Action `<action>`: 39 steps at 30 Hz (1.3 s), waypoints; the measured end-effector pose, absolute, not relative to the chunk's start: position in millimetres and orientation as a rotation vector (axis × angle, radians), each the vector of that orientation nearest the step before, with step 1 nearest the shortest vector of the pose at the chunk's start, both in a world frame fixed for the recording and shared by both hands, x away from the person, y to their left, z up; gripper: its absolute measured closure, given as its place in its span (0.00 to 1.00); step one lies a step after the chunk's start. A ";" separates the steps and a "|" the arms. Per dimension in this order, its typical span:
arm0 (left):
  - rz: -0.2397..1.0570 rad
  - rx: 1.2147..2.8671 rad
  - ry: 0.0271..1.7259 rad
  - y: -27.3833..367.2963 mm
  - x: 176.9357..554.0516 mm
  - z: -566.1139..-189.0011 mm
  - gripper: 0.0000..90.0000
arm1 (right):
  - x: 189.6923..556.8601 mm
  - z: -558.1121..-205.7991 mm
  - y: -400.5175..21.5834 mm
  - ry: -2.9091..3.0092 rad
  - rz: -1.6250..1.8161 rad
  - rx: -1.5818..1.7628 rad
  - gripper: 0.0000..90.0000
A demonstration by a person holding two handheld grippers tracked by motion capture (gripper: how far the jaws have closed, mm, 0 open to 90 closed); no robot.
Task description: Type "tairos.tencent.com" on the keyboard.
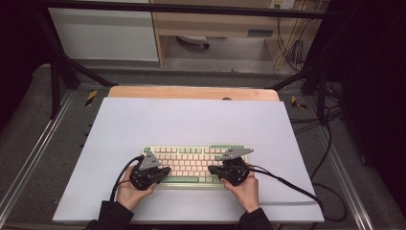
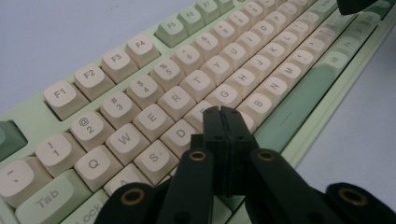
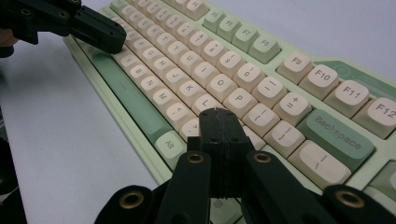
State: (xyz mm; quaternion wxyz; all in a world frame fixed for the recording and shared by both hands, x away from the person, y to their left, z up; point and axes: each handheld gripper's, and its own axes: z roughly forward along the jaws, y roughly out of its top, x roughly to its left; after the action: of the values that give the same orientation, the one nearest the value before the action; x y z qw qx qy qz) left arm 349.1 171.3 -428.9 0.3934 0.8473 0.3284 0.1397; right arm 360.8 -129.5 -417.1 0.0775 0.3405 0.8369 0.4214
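A pale green keyboard with cream keycaps (image 1: 191,164) lay flat on the light grey mat (image 1: 191,124) that covered the counter, toward the near side and about midway between left and right. A strip of bare wooden counter edge (image 1: 191,92) showed beyond the mat's far side.

The person's left hand (image 1: 128,191) held the black left gripper (image 1: 163,171) over the keyboard's near left part. In the left gripper view its fingers (image 2: 212,122) were clenched tight together with nothing between them, their tips over the letter rows around the F and V keys; whether they pressed a key I could not tell. The long green space bar (image 2: 299,100) ran just to the right of them in that view.

The right hand (image 1: 246,189) held the black right gripper (image 1: 212,169) over the keyboard's near right part. In the right gripper view its fingers (image 3: 210,122) were likewise clenched shut on nothing, with the tips over the keys just right of the L key and near the green Alt key (image 3: 169,143). The green Backspace key (image 3: 336,133) sat farther right. The left gripper's closed tip showed at that view's top left, over the far end of the space bar.

A black cable (image 1: 287,184) trailed from the right gripper across the mat to the near right.
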 end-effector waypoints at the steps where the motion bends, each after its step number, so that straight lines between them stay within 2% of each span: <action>1: 0.353 2.152 0.832 171.1 349.2 -429.2 0.99 | 360.8 -417.0 -129.4 2.507 1.262 1.024 1.00; 12: 0.356 2.148 0.825 172.8 347.0 -426.4 0.99 | 360.8 -416.1 -130.1 2.505 1.264 1.016 1.00; 39: 0.370 2.081 0.875 209.2 343.1 -417.0 0.99 | 364.8 -411.6 -119.8 2.485 1.288 1.037 1.00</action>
State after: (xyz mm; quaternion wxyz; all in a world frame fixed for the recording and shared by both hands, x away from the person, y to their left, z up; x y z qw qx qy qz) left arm 343.1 209.2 -417.0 0.4141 0.8281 0.3481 0.1472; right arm 364.8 -119.8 -411.6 0.0781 0.3463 0.8300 0.4302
